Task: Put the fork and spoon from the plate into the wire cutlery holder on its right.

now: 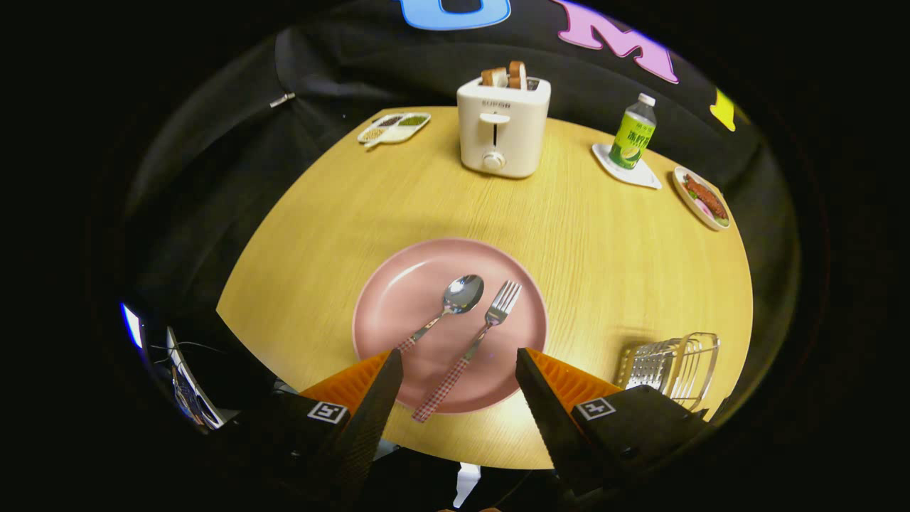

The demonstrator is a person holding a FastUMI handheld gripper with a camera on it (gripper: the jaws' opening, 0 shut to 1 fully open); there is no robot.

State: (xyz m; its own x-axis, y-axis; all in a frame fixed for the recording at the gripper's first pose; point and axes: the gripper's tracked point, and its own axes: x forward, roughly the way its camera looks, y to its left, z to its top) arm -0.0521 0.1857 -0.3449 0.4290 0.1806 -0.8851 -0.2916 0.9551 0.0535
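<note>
A pink plate [398,284] lies on the round wooden table just ahead of my fingers. On it rest a spoon [446,309] and, to its right, a fork [475,344], both with red checked handles pointing back toward me. The fork's handle end reaches into the gap between my fingers. The wire cutlery holder [675,364] stands to the right of the plate, beside my right finger. My gripper [458,363] hovers open above the plate's near edge, with nothing pressed between its fingers.
Beyond the plate stands a white toaster [503,128] with bread in it. A divided dish [393,128] lies far left of it. A green bottle [634,133] on a white coaster and a small plate of food [702,197] sit at the far right.
</note>
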